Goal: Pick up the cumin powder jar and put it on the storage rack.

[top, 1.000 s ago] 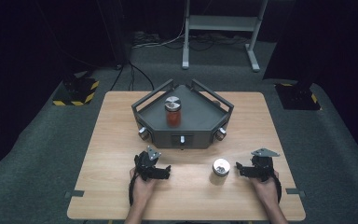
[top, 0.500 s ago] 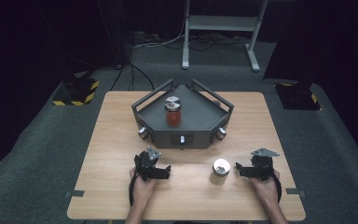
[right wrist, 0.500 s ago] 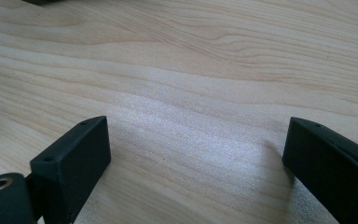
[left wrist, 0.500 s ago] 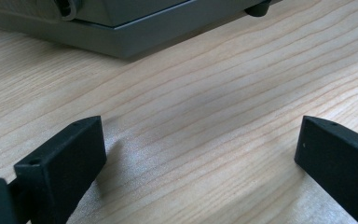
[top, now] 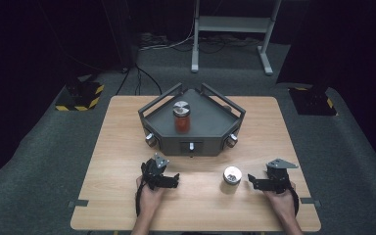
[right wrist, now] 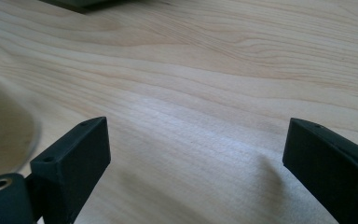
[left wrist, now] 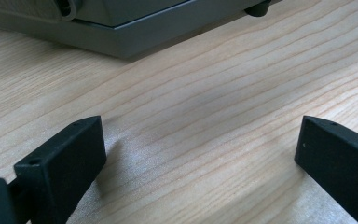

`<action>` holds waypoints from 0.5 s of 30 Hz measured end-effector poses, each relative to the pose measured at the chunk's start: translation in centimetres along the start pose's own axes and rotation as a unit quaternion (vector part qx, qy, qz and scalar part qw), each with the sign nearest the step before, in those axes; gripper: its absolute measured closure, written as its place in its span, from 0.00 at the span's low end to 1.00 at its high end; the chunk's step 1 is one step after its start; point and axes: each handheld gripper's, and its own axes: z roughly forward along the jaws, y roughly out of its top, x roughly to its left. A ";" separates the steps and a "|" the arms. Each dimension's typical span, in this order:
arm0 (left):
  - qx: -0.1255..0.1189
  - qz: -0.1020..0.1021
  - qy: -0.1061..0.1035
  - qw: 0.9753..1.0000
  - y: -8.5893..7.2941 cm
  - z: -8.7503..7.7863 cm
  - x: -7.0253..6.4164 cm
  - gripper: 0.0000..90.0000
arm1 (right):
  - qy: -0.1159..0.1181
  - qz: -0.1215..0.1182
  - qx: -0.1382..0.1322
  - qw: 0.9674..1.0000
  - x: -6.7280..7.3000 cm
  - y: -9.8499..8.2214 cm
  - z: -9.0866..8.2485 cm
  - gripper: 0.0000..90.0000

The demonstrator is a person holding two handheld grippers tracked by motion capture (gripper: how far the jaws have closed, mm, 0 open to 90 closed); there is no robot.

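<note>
Resting on: both grippers lie low over the wooden table [top: 117,147], each in one of the person's hands at the near edge
Left gripper [top: 169,181]: jaws spread wide with bare wood between them, as the left gripper view shows; it points toward the middle of the table
Right gripper [top: 252,182]: jaws wide apart, nothing between them; they have just been opening; it points toward the small jar
Small jar [top: 232,175]: clear, with a silvery top, standing upright on the table just beside the right gripper's tips, apart from them; between the two grippers and nearer the right one
Right gripper view: a blurred pale curved edge [right wrist: 9,135] sits at the left side, outside the jaws
Grey tray [top: 210,132]: a dark angular box with raised rails, at the table's centre, beyond both grippers; round knobs on its front corners
Red jar [top: 181,117]: upright inside the tray, with a metal lid, well apart from both grippers
Left gripper view: the tray's lower edge [left wrist: 121,42] crosses the top, apart from the jaws
</note>
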 end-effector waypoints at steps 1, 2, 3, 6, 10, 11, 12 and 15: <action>0.000 0.000 0.000 1.000 0.0 0.0 0.0 0.02 | 0.004 0.000 -0.004 1.000 -0.1 -0.2 -0.2 0.09; 0.000 0.000 0.000 1.000 0.0 0.0 0.0 0.02 | 0.009 0.001 -0.007 1.000 -0.1 -0.3 -0.4 0.09; 0.000 0.000 0.000 1.000 0.0 0.0 0.0 0.02 | 0.016 -0.003 -0.008 1.000 -0.2 -0.4 -0.6 0.09; 0.000 0.000 0.000 1.000 0.0 0.0 0.0 0.02 | 0.024 -0.009 -0.007 1.000 -0.1 -0.5 -1.0 0.09; 0.000 0.000 0.000 1.000 0.0 0.0 0.0 0.02 | 0.054 -0.010 -0.011 0.998 -0.5 -0.9 -1.6 0.09; 0.000 0.000 0.000 1.000 0.0 0.0 0.0 0.02 | 0.069 -0.015 -0.016 0.997 -0.5 -1.1 -1.8 0.09; 0.000 0.000 0.000 1.000 0.0 0.0 0.0 0.02 | 0.076 -0.017 -0.017 0.997 -0.4 -1.2 -1.9 0.09; 0.000 0.000 0.000 1.000 0.0 0.0 0.0 0.02 | 0.096 -0.025 -0.021 0.995 -0.3 -1.4 -2.1 0.09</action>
